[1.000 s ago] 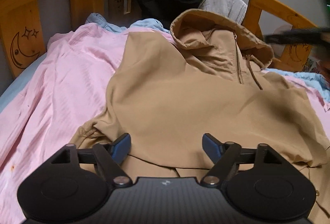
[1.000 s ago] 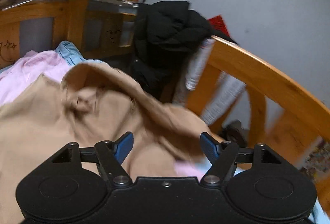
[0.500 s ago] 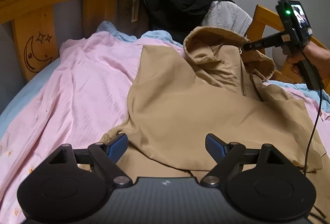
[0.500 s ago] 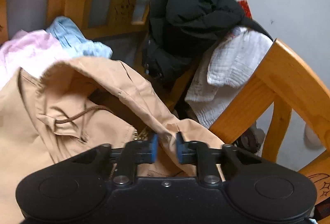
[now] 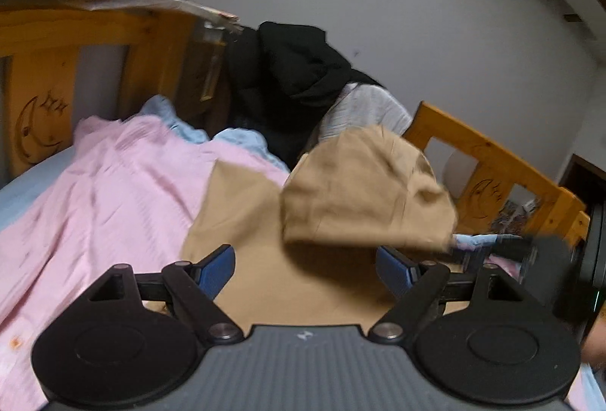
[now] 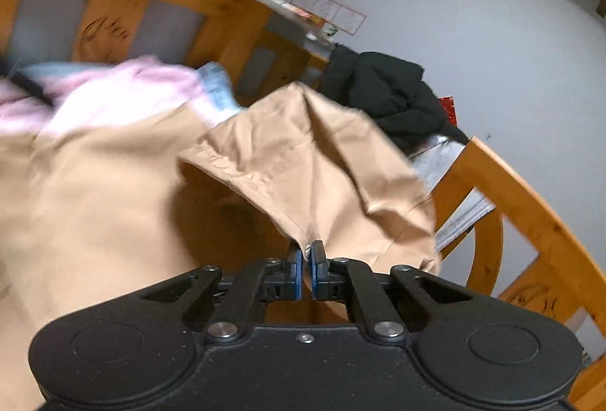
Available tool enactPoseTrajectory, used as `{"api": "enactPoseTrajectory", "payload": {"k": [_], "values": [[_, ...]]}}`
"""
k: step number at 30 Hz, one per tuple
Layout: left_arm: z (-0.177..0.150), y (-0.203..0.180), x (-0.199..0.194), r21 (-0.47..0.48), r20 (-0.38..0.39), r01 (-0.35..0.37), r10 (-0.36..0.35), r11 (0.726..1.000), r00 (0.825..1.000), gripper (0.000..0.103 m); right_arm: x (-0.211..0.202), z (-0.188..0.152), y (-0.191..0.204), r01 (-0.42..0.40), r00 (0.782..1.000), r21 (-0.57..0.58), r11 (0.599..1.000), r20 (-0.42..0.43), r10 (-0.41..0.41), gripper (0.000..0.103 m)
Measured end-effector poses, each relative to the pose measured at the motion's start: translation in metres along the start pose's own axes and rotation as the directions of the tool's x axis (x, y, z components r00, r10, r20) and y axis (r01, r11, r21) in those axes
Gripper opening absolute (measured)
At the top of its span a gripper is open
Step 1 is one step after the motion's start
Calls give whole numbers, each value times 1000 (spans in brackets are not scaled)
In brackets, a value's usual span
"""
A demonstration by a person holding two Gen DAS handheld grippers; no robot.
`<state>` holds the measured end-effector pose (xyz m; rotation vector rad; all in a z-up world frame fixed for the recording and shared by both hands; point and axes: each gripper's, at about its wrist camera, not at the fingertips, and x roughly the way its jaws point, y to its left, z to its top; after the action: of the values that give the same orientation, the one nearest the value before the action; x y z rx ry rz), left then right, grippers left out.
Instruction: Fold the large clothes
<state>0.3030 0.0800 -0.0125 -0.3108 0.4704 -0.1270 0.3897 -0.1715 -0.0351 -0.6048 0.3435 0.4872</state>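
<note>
Item: tan hooded jacket, spread over a pink sheet on a wooden bed frame.

Hood: lifted off the jacket body, its rim pinched between the clenched pads of the right gripper.

Left gripper: spread wide, holding nothing, above the jacket body.

Handling, judged: light, soft woven cloth, limp, creases readily, not fragile; best taken at seams, hood rim or hem.

Writing: none legible; the wall papers are too blurred to read.
</note>
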Motion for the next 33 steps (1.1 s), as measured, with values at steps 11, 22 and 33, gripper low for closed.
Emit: {"api": "enactPoseTrajectory", "payload": {"k": [11, 22, 33], "values": [[-18, -16, 68, 70, -148, -54, 64, 996, 987, 82, -24, -14, -65, -163, 974, 566, 808, -40, 224, 69], [-31, -25, 56, 112, -159, -37, 54, 993, 986, 82, 114, 41, -164, 167, 933, 984, 64, -179, 313, 96], [-28, -26, 46, 103, -103, 20, -9, 994, 995, 74, 193, 56, -158, 459, 817, 883, 96, -462, 346, 15]]}}
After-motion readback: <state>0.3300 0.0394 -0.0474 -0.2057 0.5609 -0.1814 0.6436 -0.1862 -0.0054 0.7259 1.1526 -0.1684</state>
